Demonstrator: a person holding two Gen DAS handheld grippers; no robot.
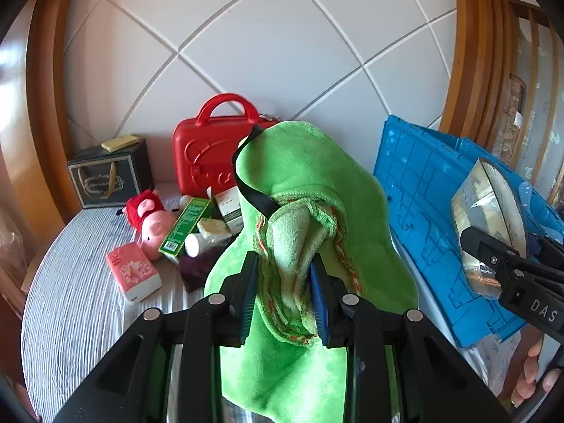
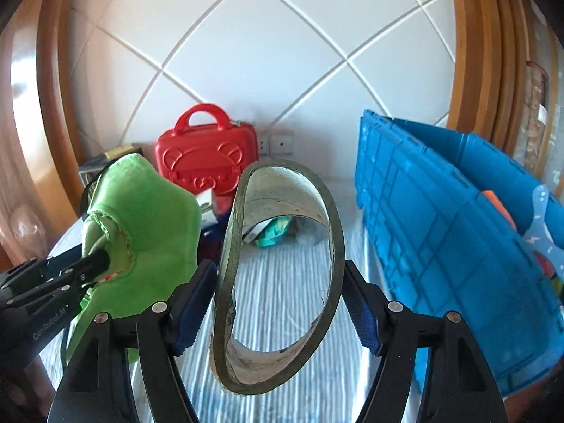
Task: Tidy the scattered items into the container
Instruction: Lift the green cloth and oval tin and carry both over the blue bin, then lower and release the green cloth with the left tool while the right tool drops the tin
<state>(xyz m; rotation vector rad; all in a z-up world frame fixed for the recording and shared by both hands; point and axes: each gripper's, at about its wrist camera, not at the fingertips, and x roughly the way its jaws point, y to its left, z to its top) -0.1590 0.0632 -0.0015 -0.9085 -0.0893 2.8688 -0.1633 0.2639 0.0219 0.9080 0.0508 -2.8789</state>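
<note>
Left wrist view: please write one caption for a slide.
Left gripper holds green cloth above striped bed, beside blue crate.

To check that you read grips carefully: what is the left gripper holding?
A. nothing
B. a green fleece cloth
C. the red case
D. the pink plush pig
B: in the left wrist view the left gripper has its pads pressed on a bunched fold of the green fleece cloth.

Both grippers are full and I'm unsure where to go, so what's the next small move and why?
Probably carry both to the right over the blue crate: the left gripper is shut on the green cloth, the right gripper squeezes the tape ring, and both are lifted off the bed.
</note>
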